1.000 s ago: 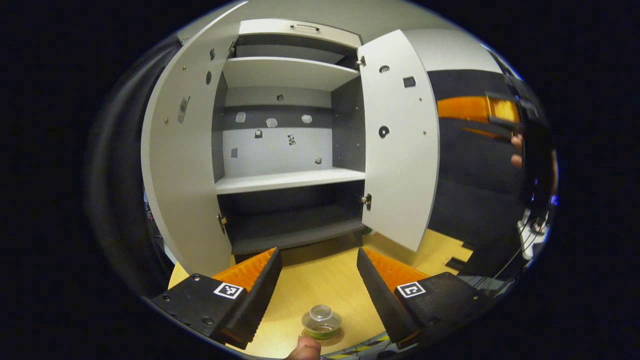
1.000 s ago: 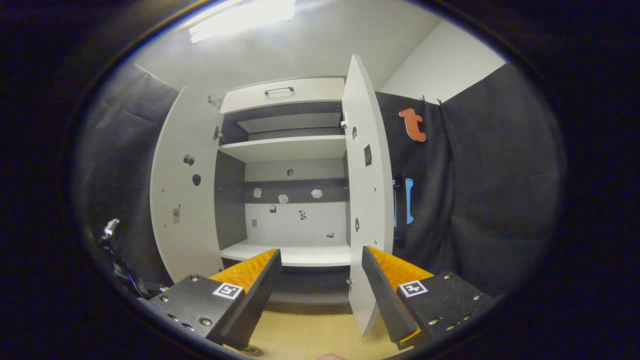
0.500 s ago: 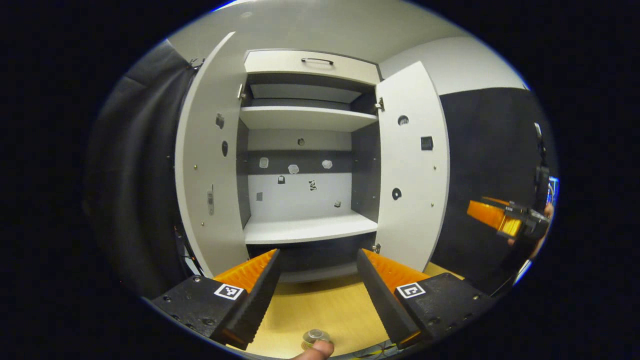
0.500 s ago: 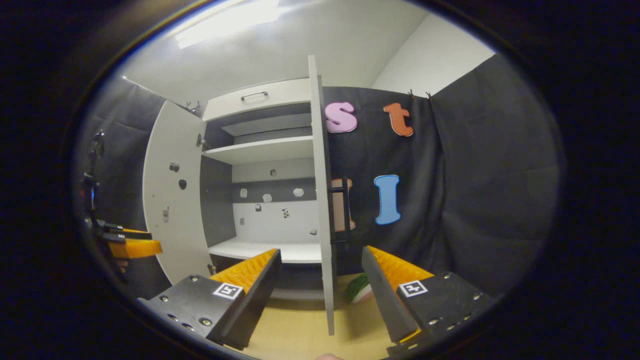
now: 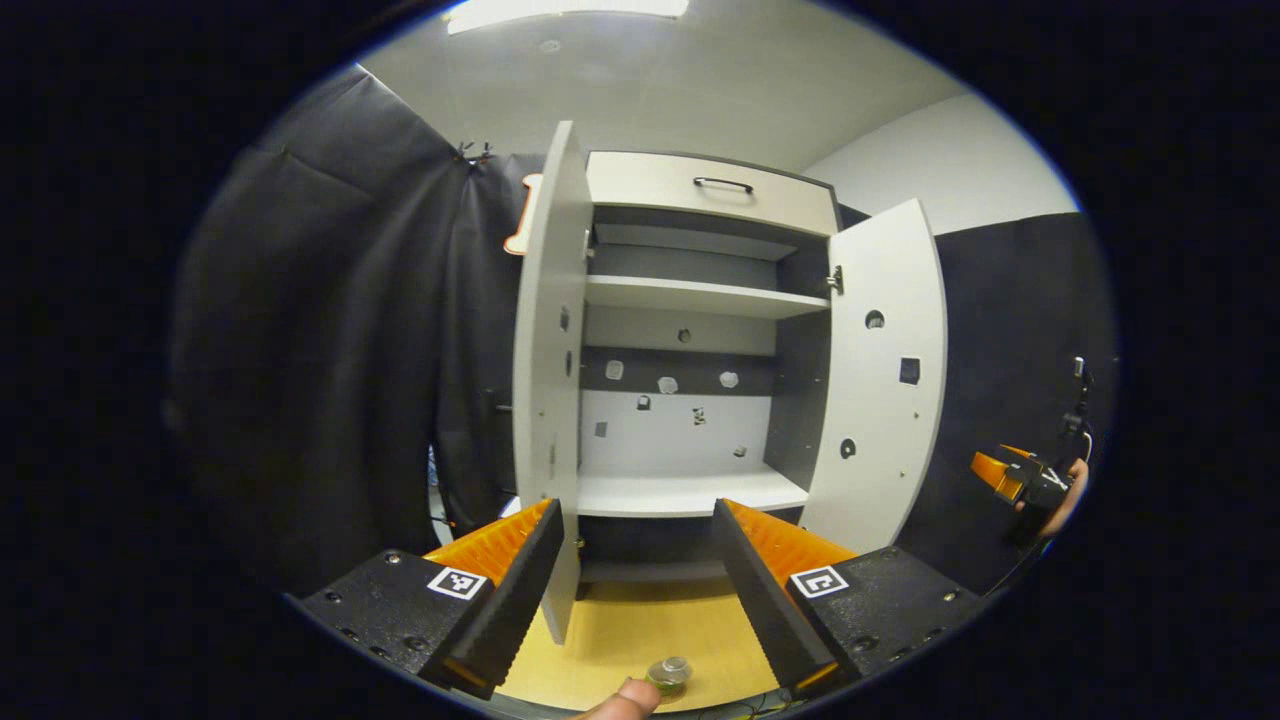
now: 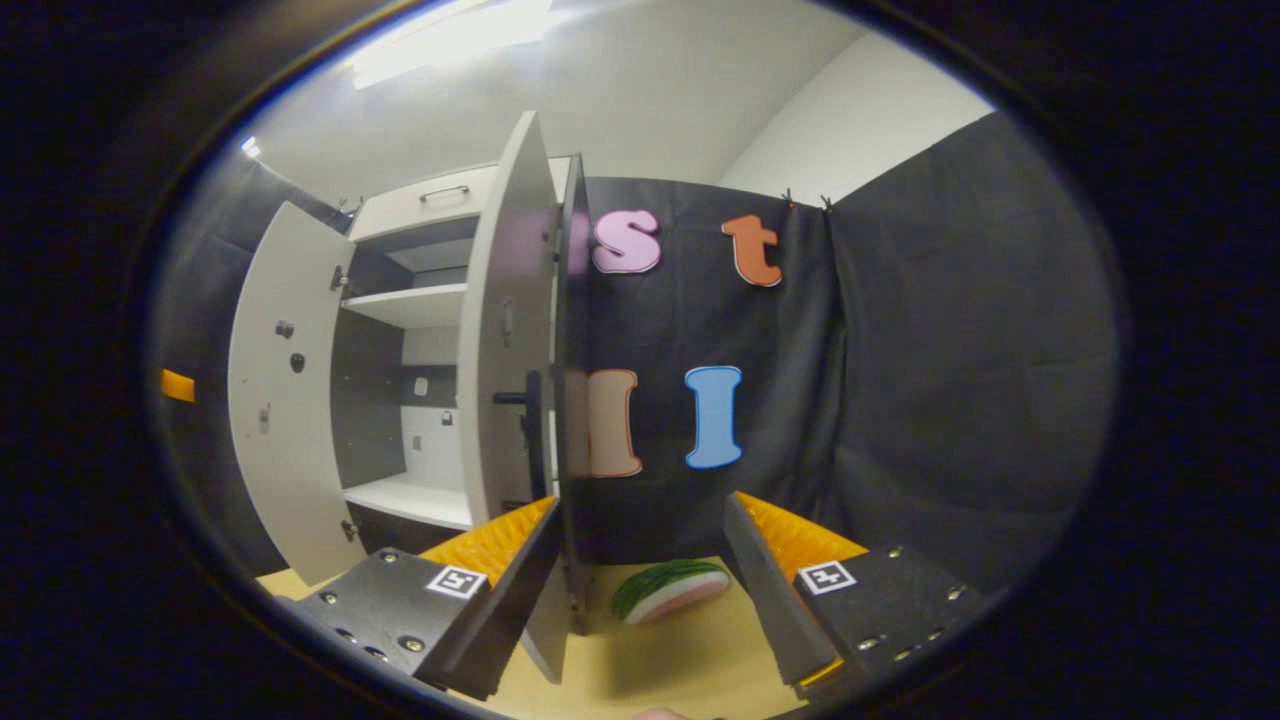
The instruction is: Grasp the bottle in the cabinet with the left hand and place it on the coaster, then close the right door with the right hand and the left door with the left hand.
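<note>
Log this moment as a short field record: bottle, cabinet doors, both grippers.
bottle: on the wooden table, out of the cabinet
left door: open
right door: open
shelves: bare where visible
left gripper: open, holding nothing
right gripper: open, facing the right door's edge
other item: watermelon slice toy on the table behind the right door

Right door [image 6: 510, 330] stands edge-on before the claw – open tabletop [image 6: 690, 655] beyond (watermelon slice [image 6: 668, 590] there).
</note>
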A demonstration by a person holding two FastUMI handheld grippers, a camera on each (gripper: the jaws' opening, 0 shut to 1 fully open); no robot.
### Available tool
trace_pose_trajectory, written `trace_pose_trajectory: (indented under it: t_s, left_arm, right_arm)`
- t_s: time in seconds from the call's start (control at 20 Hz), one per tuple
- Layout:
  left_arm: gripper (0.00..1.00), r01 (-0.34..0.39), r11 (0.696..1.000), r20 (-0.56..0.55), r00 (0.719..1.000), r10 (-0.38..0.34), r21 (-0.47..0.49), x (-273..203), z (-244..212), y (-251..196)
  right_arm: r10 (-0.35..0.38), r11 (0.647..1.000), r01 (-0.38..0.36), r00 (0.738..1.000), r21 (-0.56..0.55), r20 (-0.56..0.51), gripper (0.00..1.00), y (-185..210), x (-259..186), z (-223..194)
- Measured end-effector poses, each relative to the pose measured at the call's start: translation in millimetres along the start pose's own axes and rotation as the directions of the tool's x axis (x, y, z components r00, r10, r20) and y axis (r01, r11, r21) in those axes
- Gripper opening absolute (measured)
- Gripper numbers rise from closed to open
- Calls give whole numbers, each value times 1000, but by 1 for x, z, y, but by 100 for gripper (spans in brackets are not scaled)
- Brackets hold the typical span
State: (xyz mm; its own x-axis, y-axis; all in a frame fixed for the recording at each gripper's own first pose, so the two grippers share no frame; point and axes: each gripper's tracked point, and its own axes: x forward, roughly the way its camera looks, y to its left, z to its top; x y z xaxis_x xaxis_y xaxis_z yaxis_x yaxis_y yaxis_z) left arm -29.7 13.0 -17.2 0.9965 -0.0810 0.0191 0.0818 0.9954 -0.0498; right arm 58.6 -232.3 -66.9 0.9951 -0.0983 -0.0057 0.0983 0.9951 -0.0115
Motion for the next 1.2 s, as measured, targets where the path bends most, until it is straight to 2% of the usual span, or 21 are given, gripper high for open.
trace_pose_trajectory:
  t_s: [0.15, 0.3, 0.5, 0.65, 0.7, 0.75, 0.85, 0.9, 0.95, 1.1, 1.15, 1.2]
  left_arm:
    - [95, -51, 999, 22, 998, 51, 10, -11, 2, 27]
    - [93, -138, 990, 4, 990, 138, 4, -24, -6, 55]
    - [94, -203, 977, -27, 979, 202, -60, -41, -18, 83]
    - [93, -252, 963, -25, 968, 251, -93, -55, -17, 103]
    - [94, -266, 959, -27, 964, 265, -93, -60, -18, 109]
    - [95, -280, 956, -31, 960, 279, -84, -65, -19, 116]
    - [94, -292, 955, -27, 956, 291, -58, -72, -18, 123]
    - [94, -296, 954, -19, 955, 295, -48, -74, -16, 126]
    - [94, -301, 953, -9, 954, 300, -44, -72, -13, 131]
    - [94, -277, 957, 0, 961, 278, -86, -52, -9, 135]
    - [94, -269, 958, -1, 963, 270, -98, -43, -10, 137]
    - [95, -262, 959, -2, 965, 263, -105, -31, -9, 141]
  right_arm:
    - [-48, 999, 48, 999, 0, -23, 98, -24, 29, 1]
    - [-89, 996, 92, 991, 22, -97, 96, -36, 60, -8]
    - [-79, 995, 87, 987, 53, -142, 98, -24, 98, -15]
    - [-18, 993, 34, 991, 113, -134, 98, 10, 119, -15]
    - [49, 991, -34, 993, 133, -110, 96, 31, 119, -10]
    - [77, 991, -69, 995, 116, -70, 94, 48, 117, -1]
    - [96, 995, -95, 995, -8, 9, 77, 72, 117, 23]
    - [103, 994, -102, 995, -45, 17, 75, 80, 113, 18]
    - [115, 992, -115, 993, -43, 2, 81, 87, 111, 14]
    - [162, 987, -162, 986, -17, -28, 81, 123, 109, 8]
    - [168, 985, -168, 986, -30, -21, 75, 131, 109, 11]
    - [166, 985, -167, 986, -36, -20, 81, 134, 109, 12]
